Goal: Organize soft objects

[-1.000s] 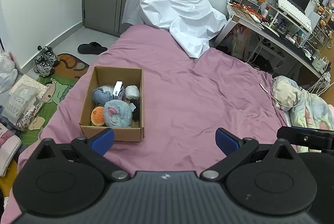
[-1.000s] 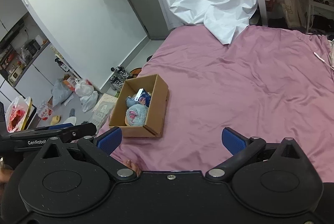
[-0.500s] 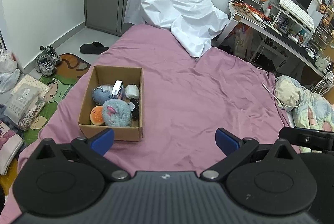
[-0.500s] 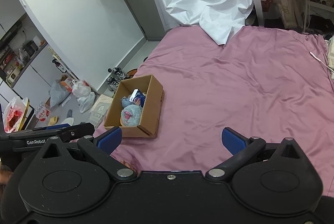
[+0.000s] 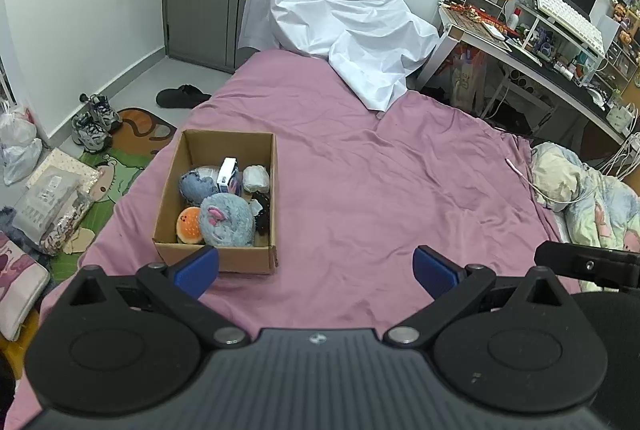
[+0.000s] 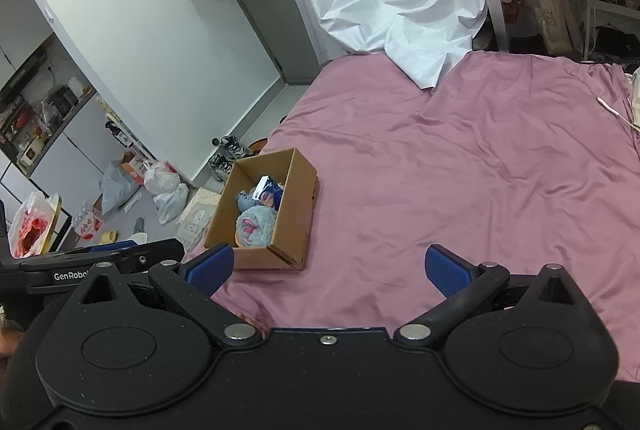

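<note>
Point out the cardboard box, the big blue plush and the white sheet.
cardboard box (image 5: 248, 257): left wrist view, outer front wall.
big blue plush (image 5: 226, 220): left wrist view, middle of its fuzzy body.
white sheet (image 5: 340, 25): left wrist view, crumpled centre.

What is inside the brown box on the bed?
The cardboard box holds a fluffy blue plush, an orange round toy, a denim-blue toy, a small white carton, a white bundle and something black. Anything underneath is hidden.
</note>
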Motion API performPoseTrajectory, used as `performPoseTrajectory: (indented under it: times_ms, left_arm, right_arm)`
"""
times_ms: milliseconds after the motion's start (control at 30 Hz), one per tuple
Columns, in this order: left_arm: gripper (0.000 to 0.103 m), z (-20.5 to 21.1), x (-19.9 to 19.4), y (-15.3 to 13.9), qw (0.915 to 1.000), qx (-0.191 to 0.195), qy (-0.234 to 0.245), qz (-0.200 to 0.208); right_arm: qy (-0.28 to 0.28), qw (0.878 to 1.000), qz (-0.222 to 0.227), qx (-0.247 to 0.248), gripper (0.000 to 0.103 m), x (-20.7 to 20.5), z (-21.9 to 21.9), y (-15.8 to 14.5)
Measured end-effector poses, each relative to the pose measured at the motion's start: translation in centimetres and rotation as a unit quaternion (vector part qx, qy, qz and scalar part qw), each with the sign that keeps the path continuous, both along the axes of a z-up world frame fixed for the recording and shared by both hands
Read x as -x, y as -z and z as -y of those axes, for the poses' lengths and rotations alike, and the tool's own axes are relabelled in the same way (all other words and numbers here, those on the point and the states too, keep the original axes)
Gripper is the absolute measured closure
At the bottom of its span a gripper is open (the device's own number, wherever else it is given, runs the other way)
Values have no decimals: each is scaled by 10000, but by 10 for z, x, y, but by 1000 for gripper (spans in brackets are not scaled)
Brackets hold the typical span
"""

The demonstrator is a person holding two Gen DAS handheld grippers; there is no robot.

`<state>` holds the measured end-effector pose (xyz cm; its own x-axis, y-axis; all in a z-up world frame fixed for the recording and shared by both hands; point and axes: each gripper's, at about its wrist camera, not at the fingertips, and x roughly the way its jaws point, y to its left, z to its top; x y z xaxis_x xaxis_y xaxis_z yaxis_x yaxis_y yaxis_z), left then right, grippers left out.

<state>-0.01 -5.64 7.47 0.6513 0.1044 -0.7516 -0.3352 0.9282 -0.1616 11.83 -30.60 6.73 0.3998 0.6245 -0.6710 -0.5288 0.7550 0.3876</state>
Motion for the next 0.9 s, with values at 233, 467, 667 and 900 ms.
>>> performPoseTrajectory:
  times_ms: [233, 467, 667, 900]
  left_arm:
    - [1, 2, 1, 1, 10000, 13, -11, -16]
    - [1, 2, 1, 2, 10000, -22, -22, -19]
    - [1, 2, 0, 2, 10000, -15, -28, -25]
    - [1, 3, 1, 3, 10000, -14, -28, -28]
  right_arm:
    - [-22, 10000, -41, -52, 0, -1, 1, 1]
    - [-13, 10000, 43, -79, 0, 0, 3, -1]
    - [-6, 10000, 34, -83, 0, 0, 3, 0]
    - [-7, 9999, 34, -94, 0, 0, 4, 0]
